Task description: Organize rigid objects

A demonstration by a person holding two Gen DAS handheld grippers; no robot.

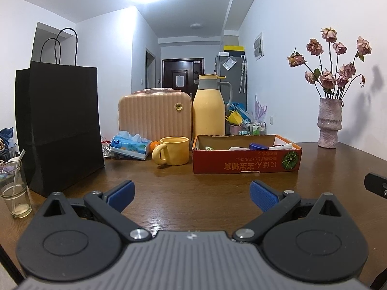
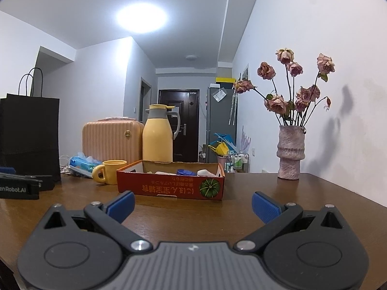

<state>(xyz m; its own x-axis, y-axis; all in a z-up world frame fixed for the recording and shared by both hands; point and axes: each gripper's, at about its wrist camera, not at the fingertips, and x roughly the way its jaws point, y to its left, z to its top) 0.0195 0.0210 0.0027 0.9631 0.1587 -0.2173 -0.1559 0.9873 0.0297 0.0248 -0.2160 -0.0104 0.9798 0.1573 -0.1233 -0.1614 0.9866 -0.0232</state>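
An orange cardboard box (image 1: 246,164) stands on the brown table (image 1: 183,193), and holds a blue lid (image 1: 258,146) and white items. It also shows in the right wrist view (image 2: 169,188). A yellow mug (image 1: 173,150) (image 2: 111,171) stands left of the box. A yellow thermos jug (image 1: 209,107) (image 2: 157,136) stands behind it. My left gripper (image 1: 192,197) is open and empty, low over the table in front of the box. My right gripper (image 2: 193,206) is open and empty, in front of the box's right end.
A black paper bag (image 1: 58,125) and a drinking glass with a straw (image 1: 14,193) stand at the left. A pink case (image 1: 154,116), a tissue pack (image 1: 129,145) and an orange (image 1: 154,145) lie behind the mug. A vase of dried roses (image 1: 330,123) (image 2: 290,152) stands at the right.
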